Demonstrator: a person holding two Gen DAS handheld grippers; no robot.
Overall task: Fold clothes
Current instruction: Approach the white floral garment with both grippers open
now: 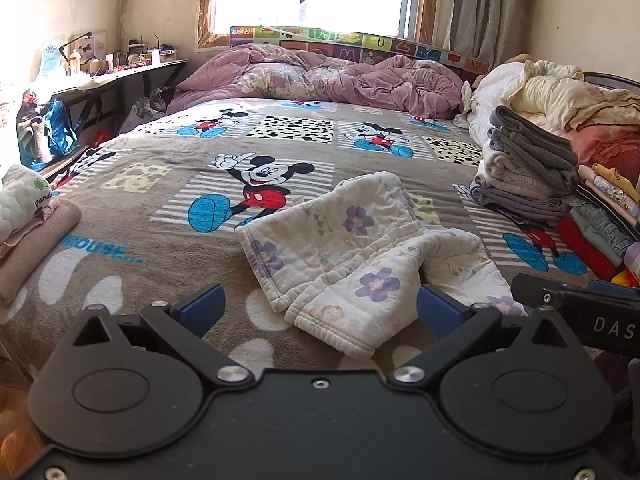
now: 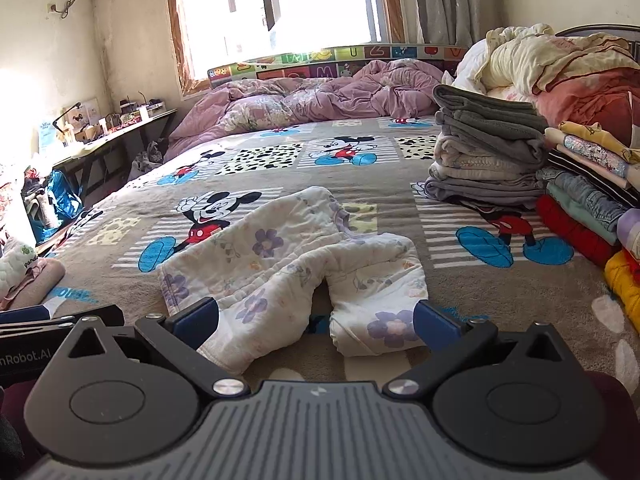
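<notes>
A small pair of white quilted trousers with purple flowers point(image 1: 352, 256) point(image 2: 292, 264) lies unfolded and rumpled on the bed's grey Mickey Mouse blanket point(image 1: 160, 184) point(image 2: 360, 176), both leg ends pointing toward the cameras. The left claw point(image 1: 318, 306) hangs just before the leg cuffs with its blue-padded jaws spread wide, gripping nothing. The right claw point(image 2: 316, 318) is likewise wide apart and empty, its pads just at the two leg ends. A tall stack of folded grey and pale clothes point(image 1: 528, 164) point(image 2: 488, 152) stands to the right on the bed.
</notes>
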